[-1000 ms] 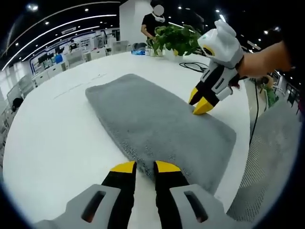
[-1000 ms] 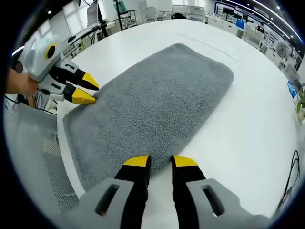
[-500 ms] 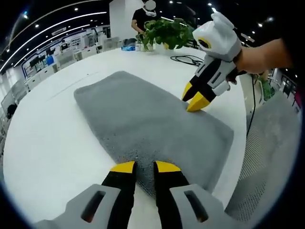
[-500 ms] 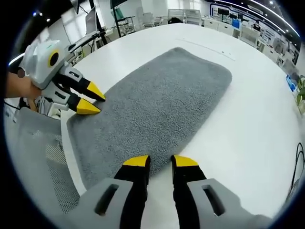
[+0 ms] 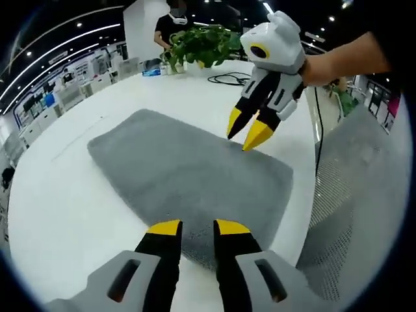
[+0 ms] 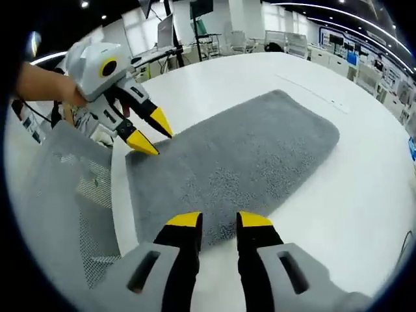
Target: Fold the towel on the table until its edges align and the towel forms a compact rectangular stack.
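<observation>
A gray towel (image 5: pixel 188 179) lies flat on the white table (image 5: pixel 58 201), close to the table's near edge. The left gripper (image 5: pixel 197 227) has its yellow tips a little apart, right over the towel's near edge. The right gripper (image 5: pixel 246 129) hangs above the towel's far corner with its tips apart, and a green plant (image 5: pixel 201 45) stands at the table's far edge.

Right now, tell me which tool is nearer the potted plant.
Right. The right tool hangs above the towel edge facing the potted plant; the left tool is at the towel's edge farther from it.
</observation>
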Motion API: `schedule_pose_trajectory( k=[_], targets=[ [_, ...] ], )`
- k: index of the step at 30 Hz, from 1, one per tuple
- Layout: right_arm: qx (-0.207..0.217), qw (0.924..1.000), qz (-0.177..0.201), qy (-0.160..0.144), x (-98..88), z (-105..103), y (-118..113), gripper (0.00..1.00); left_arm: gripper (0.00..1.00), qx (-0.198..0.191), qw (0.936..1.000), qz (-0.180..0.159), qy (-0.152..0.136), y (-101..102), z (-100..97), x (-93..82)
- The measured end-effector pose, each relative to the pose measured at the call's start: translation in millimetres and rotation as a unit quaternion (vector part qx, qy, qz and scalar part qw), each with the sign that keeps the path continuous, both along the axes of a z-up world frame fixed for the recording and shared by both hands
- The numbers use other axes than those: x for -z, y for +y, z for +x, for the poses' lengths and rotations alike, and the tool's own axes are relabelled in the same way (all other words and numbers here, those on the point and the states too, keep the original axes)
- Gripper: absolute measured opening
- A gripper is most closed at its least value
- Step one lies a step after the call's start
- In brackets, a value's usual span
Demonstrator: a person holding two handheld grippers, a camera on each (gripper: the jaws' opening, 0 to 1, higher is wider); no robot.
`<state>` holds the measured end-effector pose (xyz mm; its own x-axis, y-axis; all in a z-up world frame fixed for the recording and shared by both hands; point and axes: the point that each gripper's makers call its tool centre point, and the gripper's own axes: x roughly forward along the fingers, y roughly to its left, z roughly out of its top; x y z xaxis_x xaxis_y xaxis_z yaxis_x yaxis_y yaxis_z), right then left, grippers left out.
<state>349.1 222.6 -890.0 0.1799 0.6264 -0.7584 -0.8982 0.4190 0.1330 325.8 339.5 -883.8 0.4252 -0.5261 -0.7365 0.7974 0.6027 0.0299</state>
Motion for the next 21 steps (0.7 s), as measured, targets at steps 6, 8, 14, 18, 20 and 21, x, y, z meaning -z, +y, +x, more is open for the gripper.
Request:
schedule_pose_trajectory(
  k=[6,8,14,18,20,21],
  targets=[
    [-0.034,0.9990,0.026,-0.014,-16.4,-19.4,7.6,0.21,0.20,0.041,0.9992,-0.003,0.001,-3.2,-14.8,-6.5],
    [-0.042,0.9987,0.029,-0.006,-16.2,-31.6,8.0,0.22,0.20,0.048,0.9988,-0.005,0.008,-4.4,-20.9,-6.4],
    [-0.127,0.9917,0.010,-0.019,-8.0,-69.4,15.1,0.25,0.25,0.074,0.9969,0.005,0.027,-7.9,-39.8,0.9],
    [-0.147,0.9886,-0.003,-0.031,3.4,-76.5,16.7,0.26,0.30,0.093,0.9954,0.017,0.017,-9.4,-46.3,3.6],
    [-0.161,0.9860,-0.021,-0.039,11.3,-82.1,13.7,0.27,0.34,0.096,0.9950,0.019,0.019,-10.0,-50.3,5.6],
    [-0.162,0.9856,-0.021,-0.045,13.2,-82.7,13.5,0.28,0.35,0.099,0.9947,0.021,0.019,-10.2,-52.1,6.5]
  ],
)
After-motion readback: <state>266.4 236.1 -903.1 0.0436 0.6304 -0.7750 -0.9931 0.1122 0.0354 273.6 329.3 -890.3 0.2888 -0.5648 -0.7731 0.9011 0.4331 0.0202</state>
